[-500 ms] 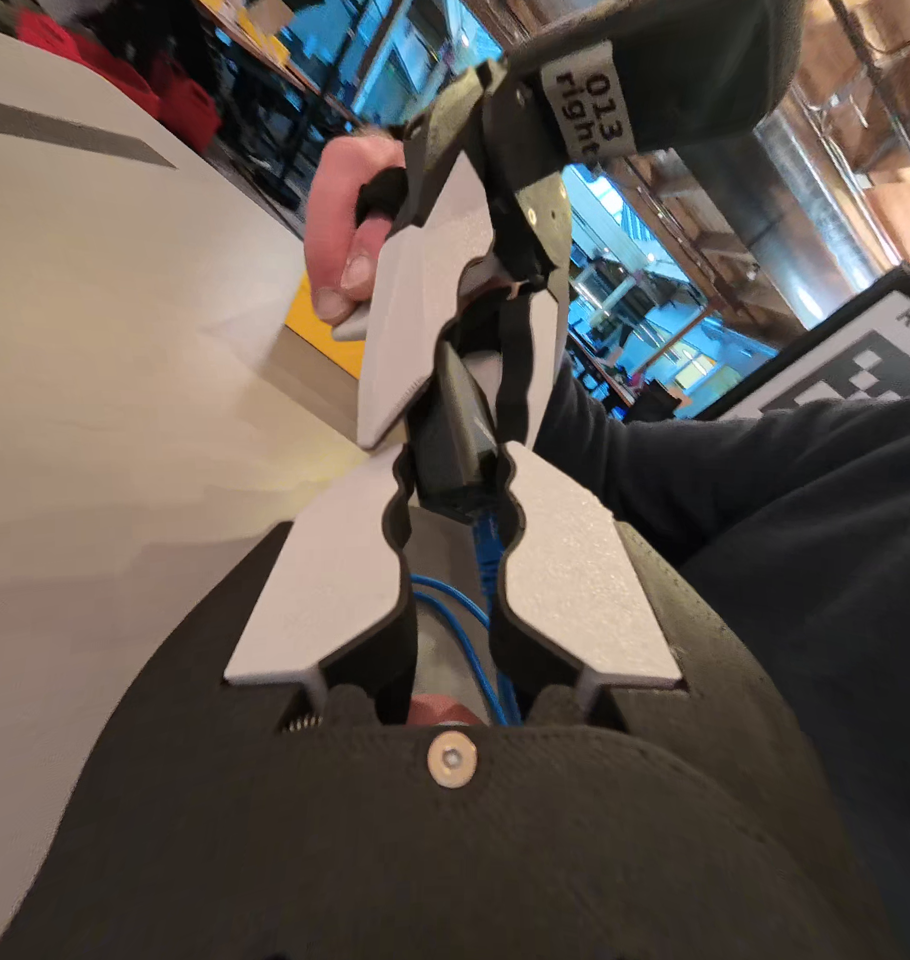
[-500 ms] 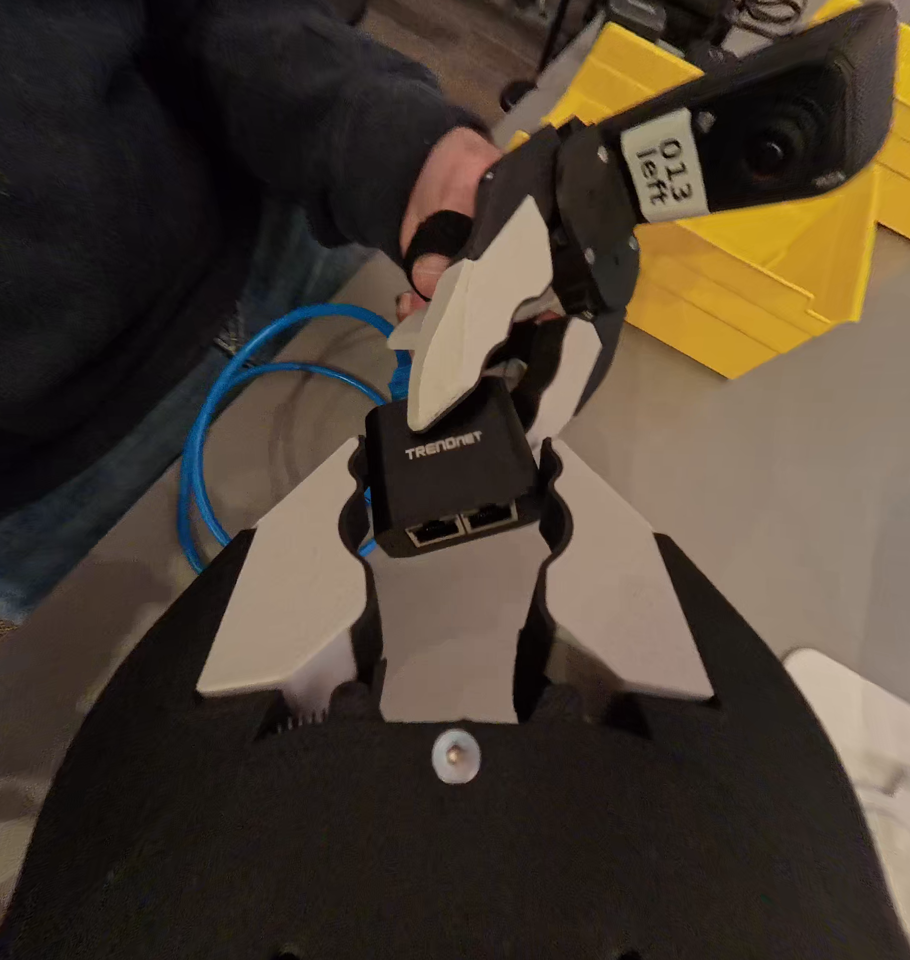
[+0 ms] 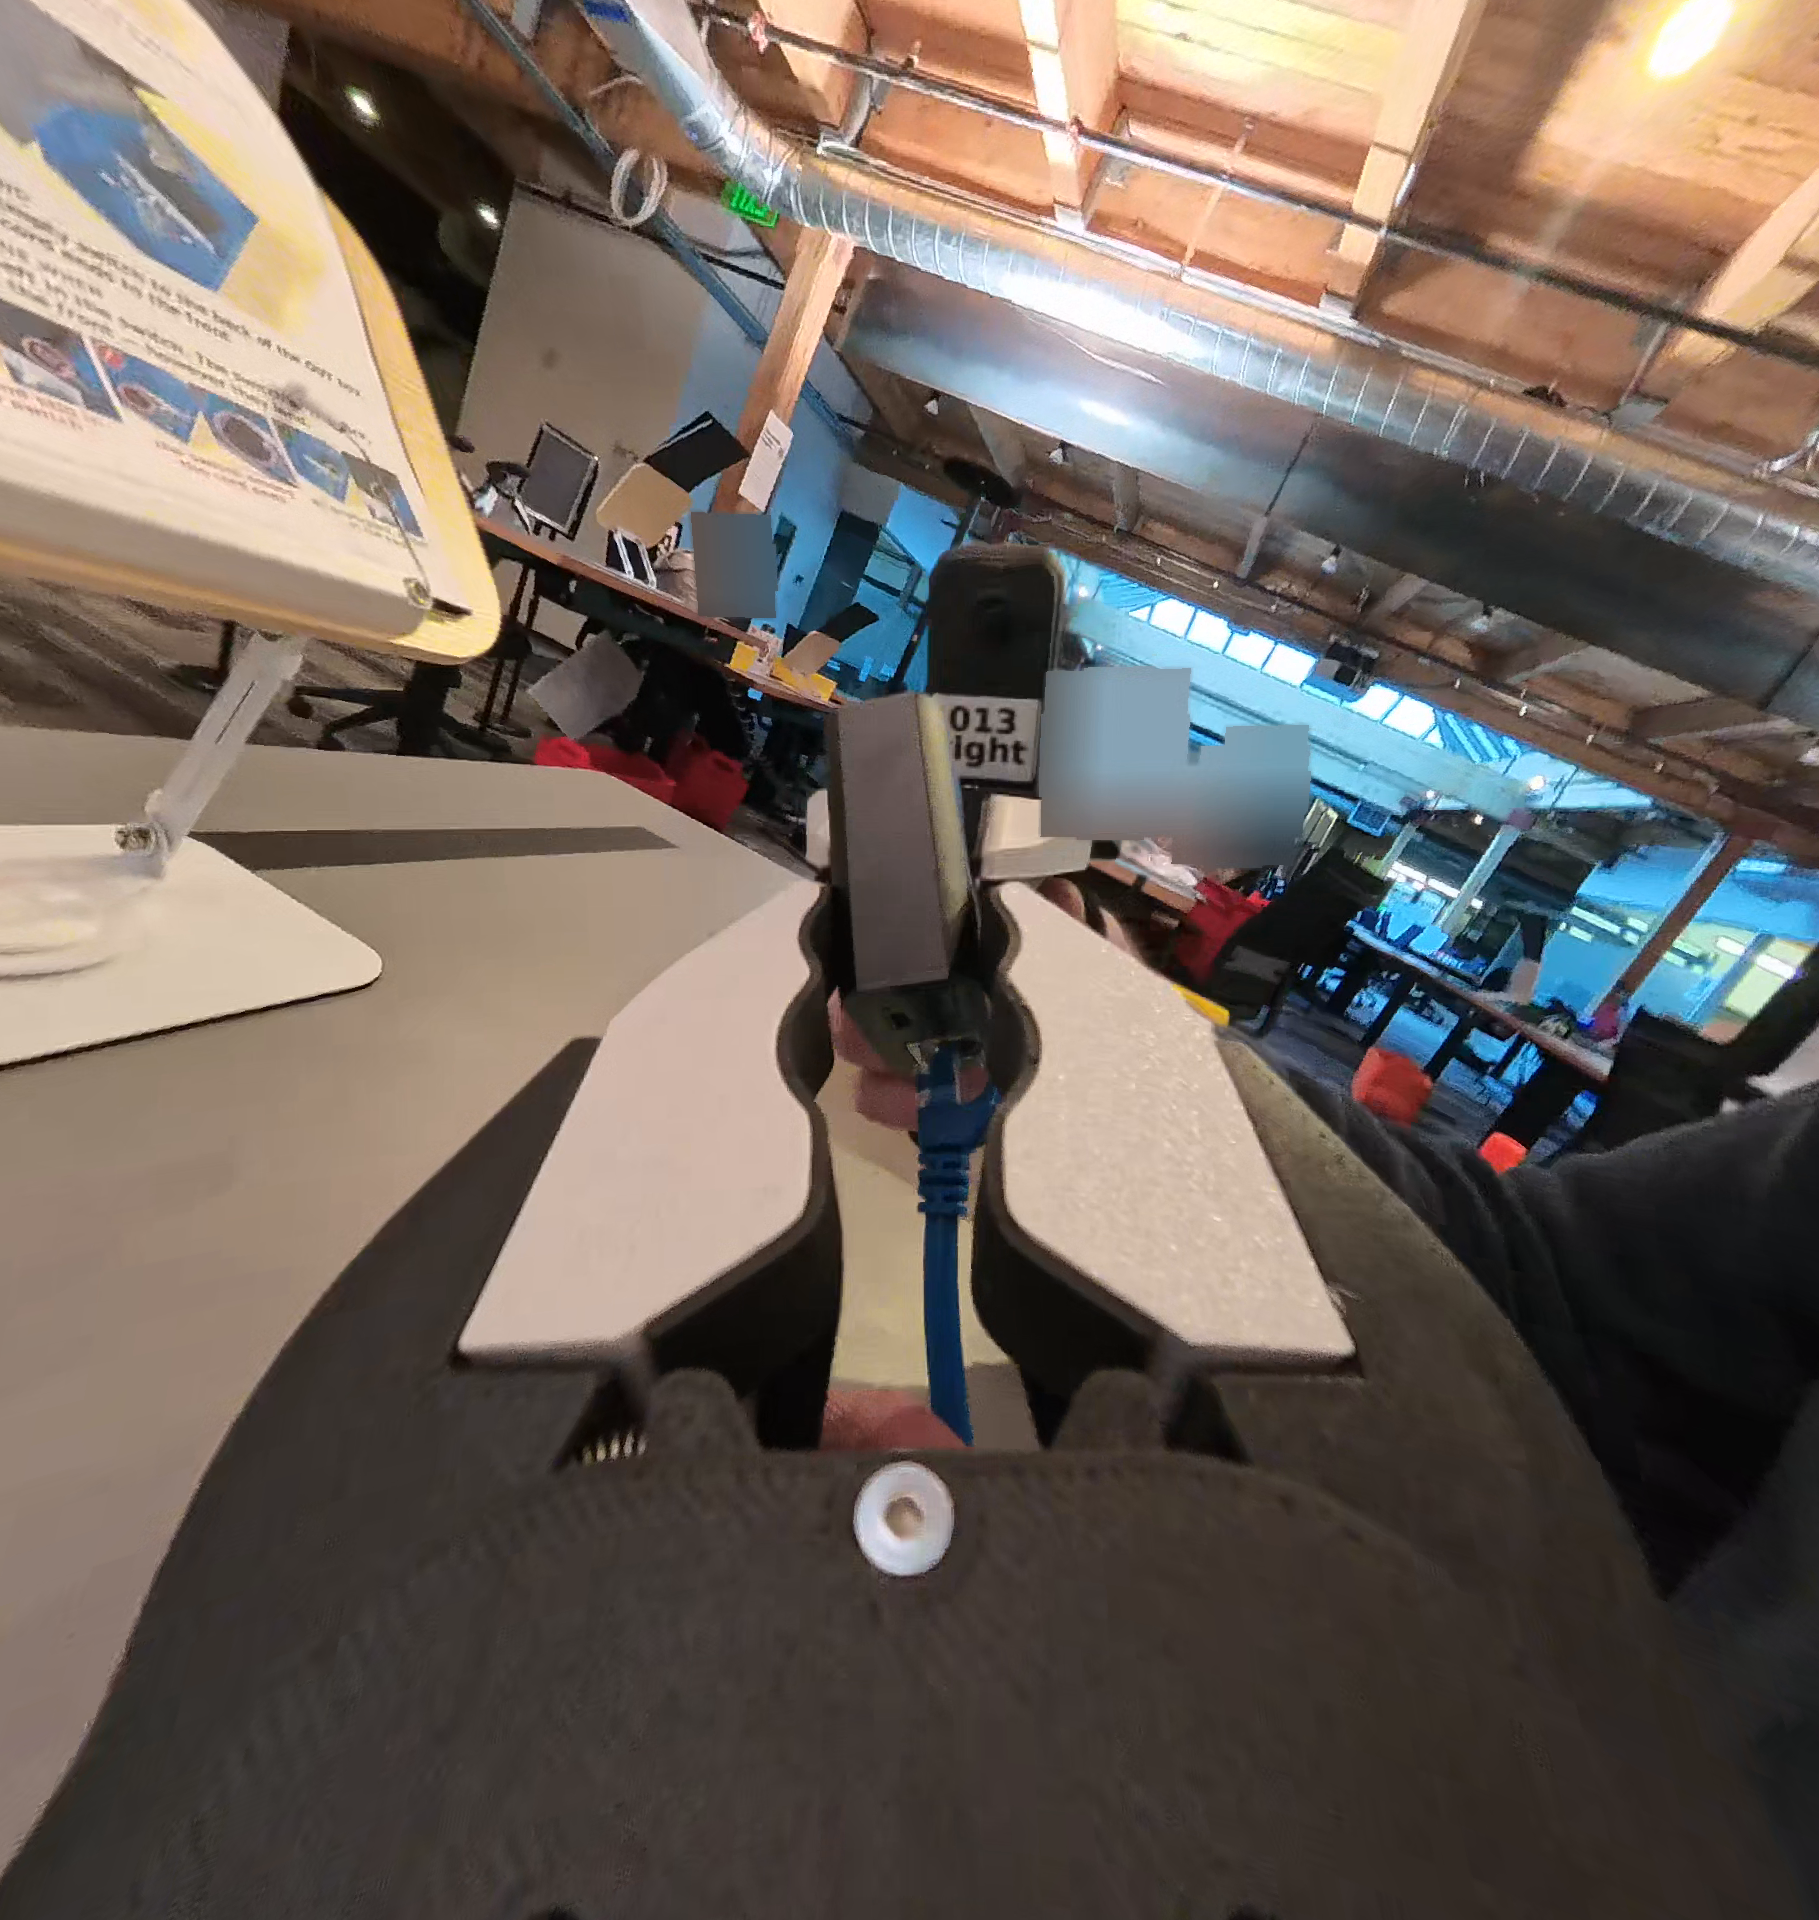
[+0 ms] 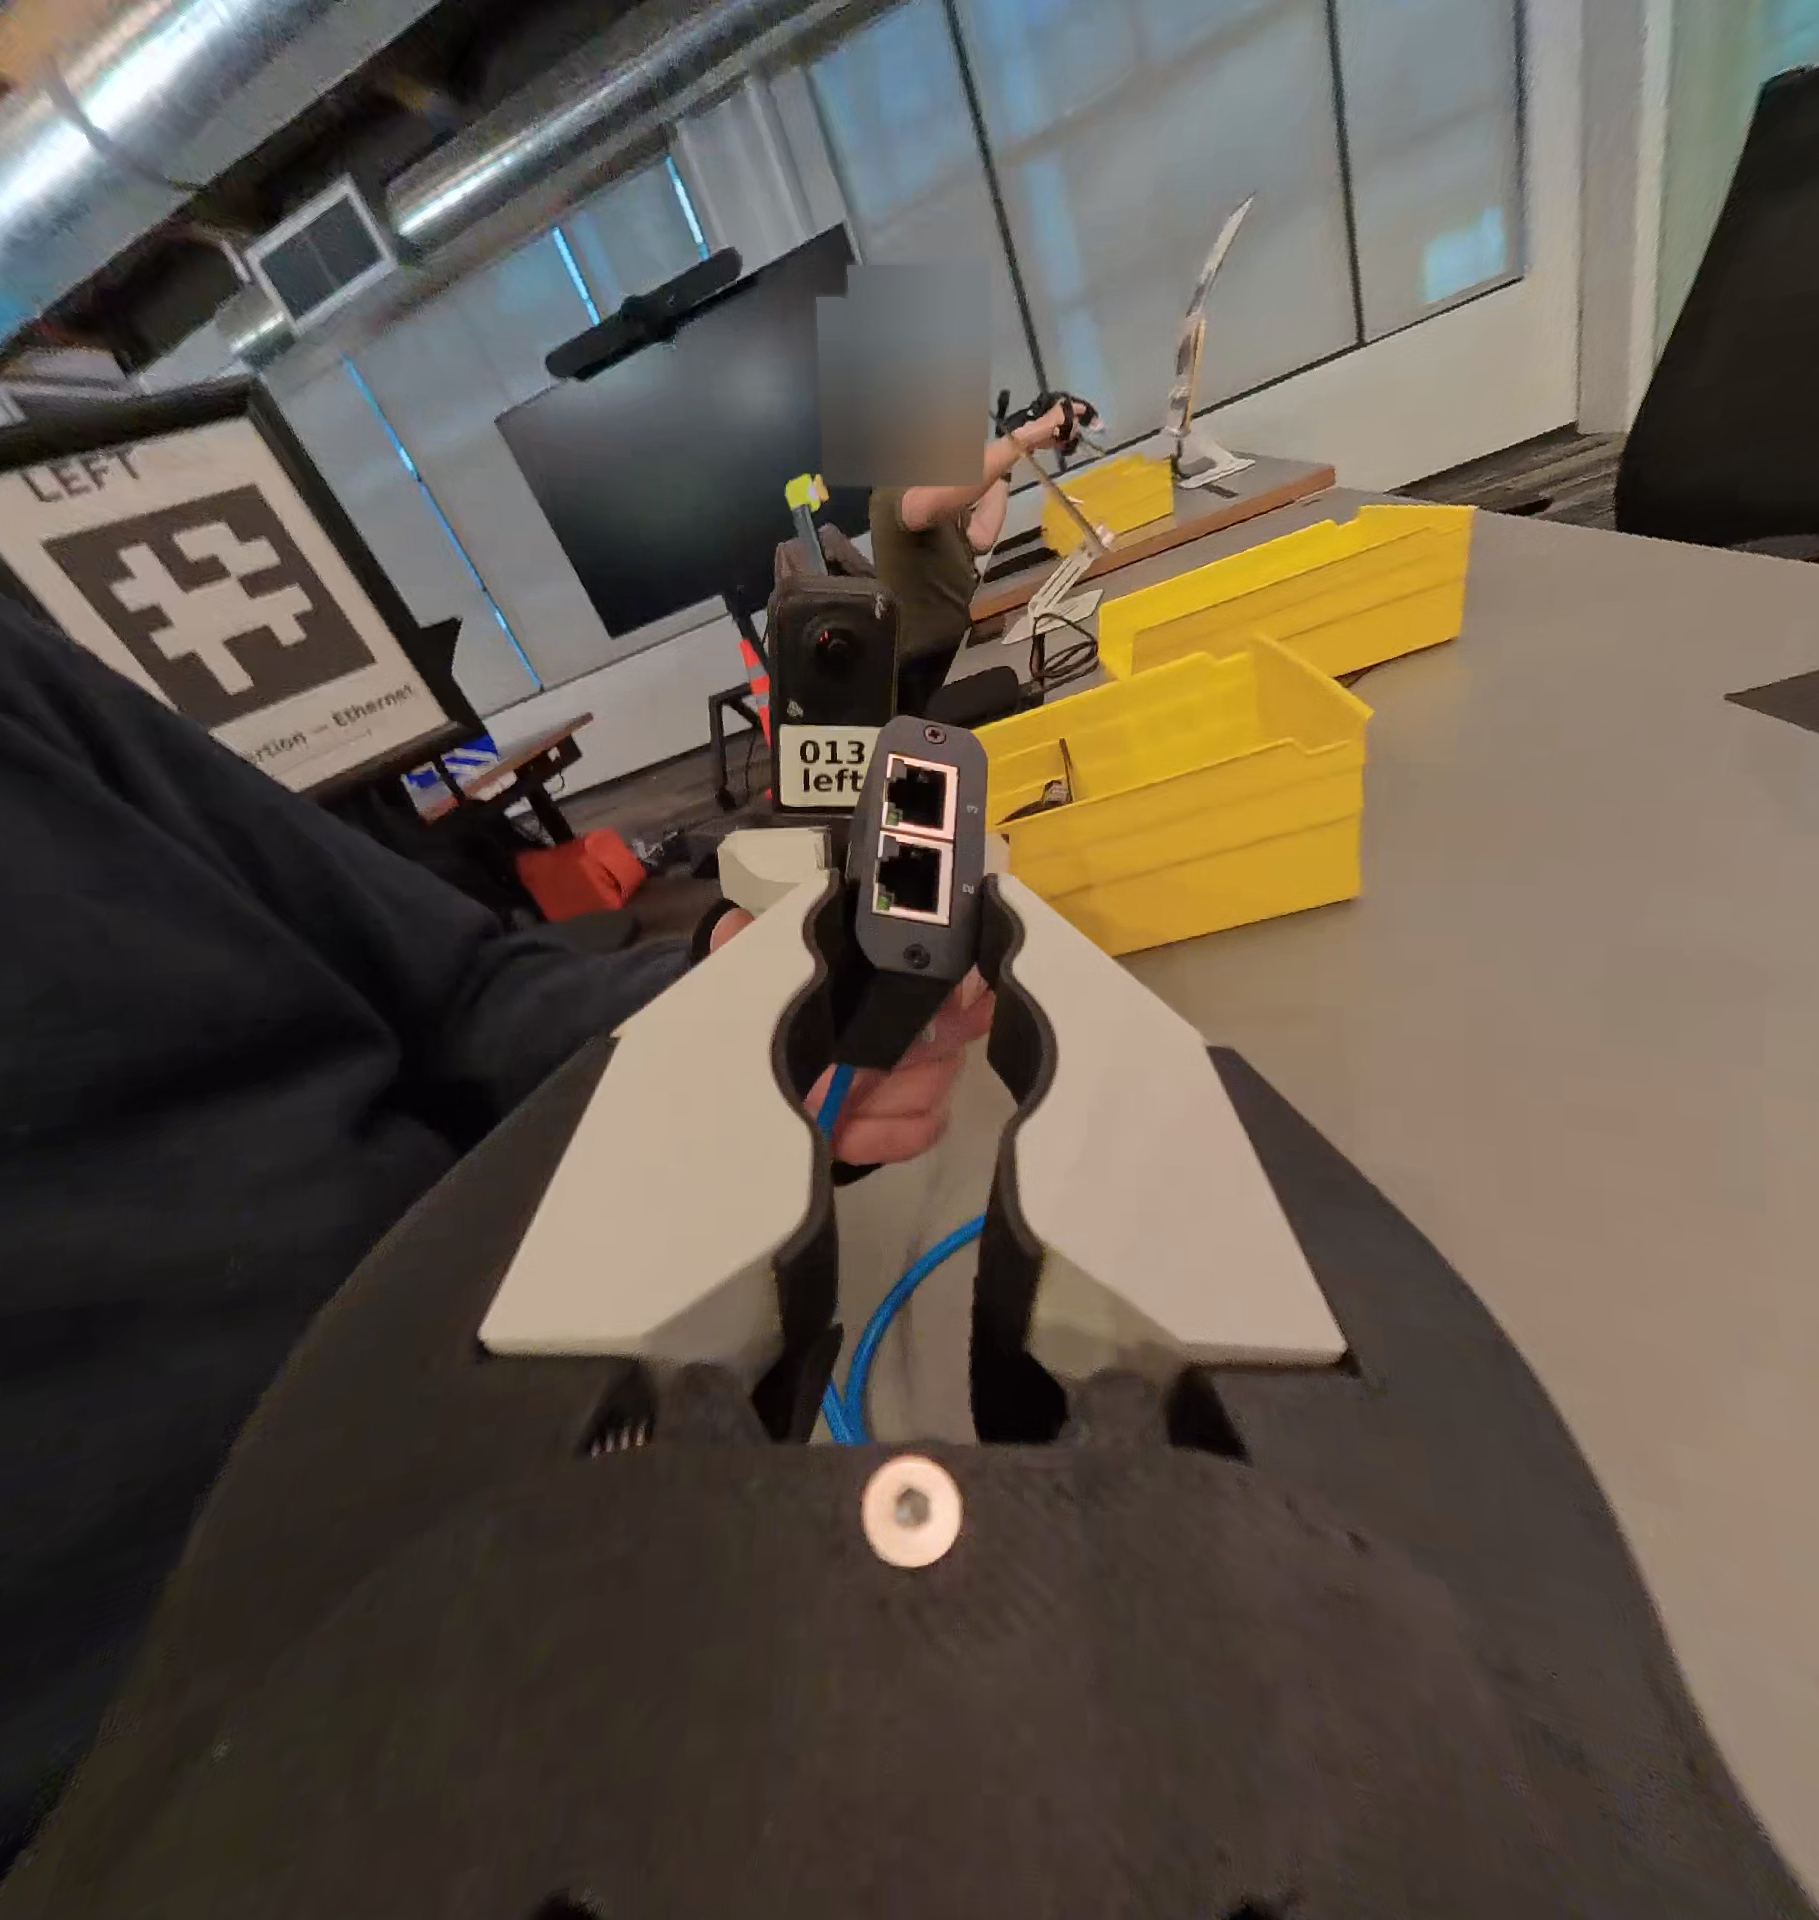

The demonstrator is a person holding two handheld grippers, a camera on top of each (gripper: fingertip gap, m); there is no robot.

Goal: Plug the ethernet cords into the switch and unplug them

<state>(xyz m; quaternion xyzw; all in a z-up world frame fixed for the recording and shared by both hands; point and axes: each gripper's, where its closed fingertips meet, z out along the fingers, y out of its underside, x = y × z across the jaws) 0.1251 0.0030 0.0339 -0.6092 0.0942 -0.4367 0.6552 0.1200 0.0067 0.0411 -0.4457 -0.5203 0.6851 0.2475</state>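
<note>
both tongs, left [image 3: 910,935] and right [image 4: 910,914], pinch the switch [image 4: 913,847]; steady it and keep the blue cord [image 3: 944,1226] slack before pulling.

A grey table [image 4: 1507,1039] carries yellow bins [image 4: 1185,831], one nearer and others behind it, and a dark strip [image 4: 1809,701] at its right edge; the white base of a stand [image 3: 157,956] rests on it too

Each gripper has a black textured body with one silver screw at its centre. The left gripper [image 3: 910,935] and the right gripper [image 4: 910,914] carry two white wedge-shaped fingers with wavy black inner edges. The person's dark sleeve [image 4: 209,987] is at 9 o'clock.
</note>
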